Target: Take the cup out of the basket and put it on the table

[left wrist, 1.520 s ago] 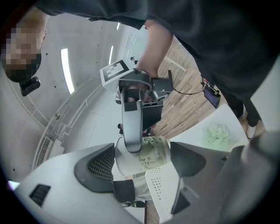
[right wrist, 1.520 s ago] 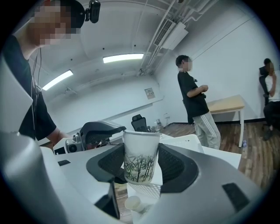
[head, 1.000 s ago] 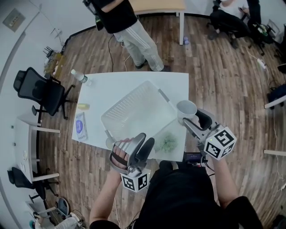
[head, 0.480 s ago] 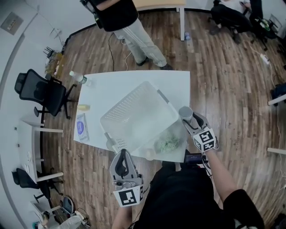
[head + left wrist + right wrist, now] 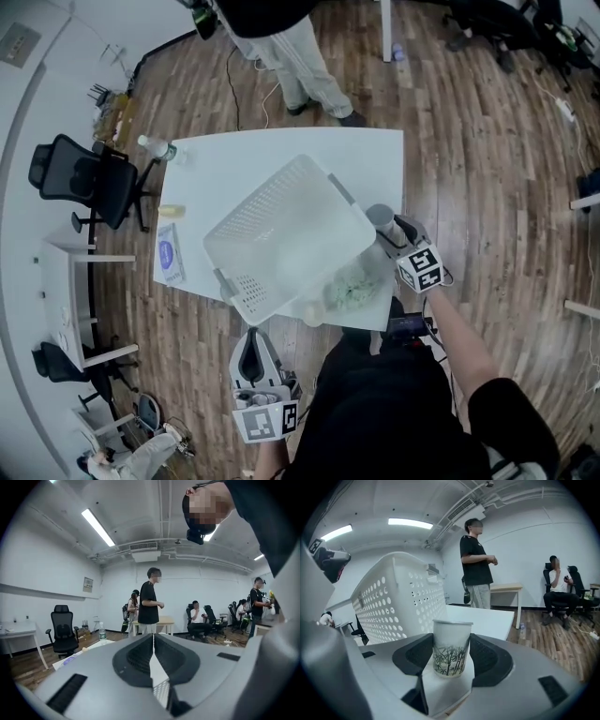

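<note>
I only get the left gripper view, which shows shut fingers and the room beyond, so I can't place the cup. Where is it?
Observer: The cup stands upright between the fingers of the right gripper, which press on its two sides.
Operator: Is it out of the basket?
Observer: Yes. In the head view it is beside the right side of the basket, near the right edge of the table. I can't tell whether its base touches the table.
Operator: And where is my left gripper relative to all that?
Observer: The left gripper is off the table's near edge, close to the person's body and well away from the cup.
</note>
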`<action>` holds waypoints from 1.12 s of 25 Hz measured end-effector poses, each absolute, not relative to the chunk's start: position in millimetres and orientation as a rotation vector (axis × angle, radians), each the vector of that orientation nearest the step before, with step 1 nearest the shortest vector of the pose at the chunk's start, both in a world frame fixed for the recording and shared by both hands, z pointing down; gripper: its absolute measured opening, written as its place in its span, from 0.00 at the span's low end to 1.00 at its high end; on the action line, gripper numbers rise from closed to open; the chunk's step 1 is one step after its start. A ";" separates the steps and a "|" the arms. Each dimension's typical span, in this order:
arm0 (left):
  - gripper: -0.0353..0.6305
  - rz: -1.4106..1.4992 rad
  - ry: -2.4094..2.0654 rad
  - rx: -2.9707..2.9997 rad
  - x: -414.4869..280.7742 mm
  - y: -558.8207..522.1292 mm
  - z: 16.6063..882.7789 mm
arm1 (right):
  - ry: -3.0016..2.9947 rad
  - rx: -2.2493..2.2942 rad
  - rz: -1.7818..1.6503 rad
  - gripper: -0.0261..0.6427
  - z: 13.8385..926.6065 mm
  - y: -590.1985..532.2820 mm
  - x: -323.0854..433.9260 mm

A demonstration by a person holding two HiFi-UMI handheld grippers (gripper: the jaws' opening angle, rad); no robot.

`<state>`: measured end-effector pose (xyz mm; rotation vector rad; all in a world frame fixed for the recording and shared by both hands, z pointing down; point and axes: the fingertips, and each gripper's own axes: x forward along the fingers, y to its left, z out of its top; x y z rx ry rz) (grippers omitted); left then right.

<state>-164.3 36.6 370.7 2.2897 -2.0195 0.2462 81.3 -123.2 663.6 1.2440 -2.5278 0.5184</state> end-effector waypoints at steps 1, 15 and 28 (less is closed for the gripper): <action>0.08 0.252 -2.017 2.286 -163.7 37.1 372.3 | -2.529 1.233 0.511 0.41 665.9 -124.3 77.8; 0.08 0.266 -1.985 2.283 -153.2 43.0 382.6 | -2.427 1.152 0.454 0.41 688.2 -90.4 70.1; 0.08 0.175 -1.928 2.350 -158.9 32.2 383.7 | -2.381 1.297 0.542 0.41 648.7 -38.1 110.3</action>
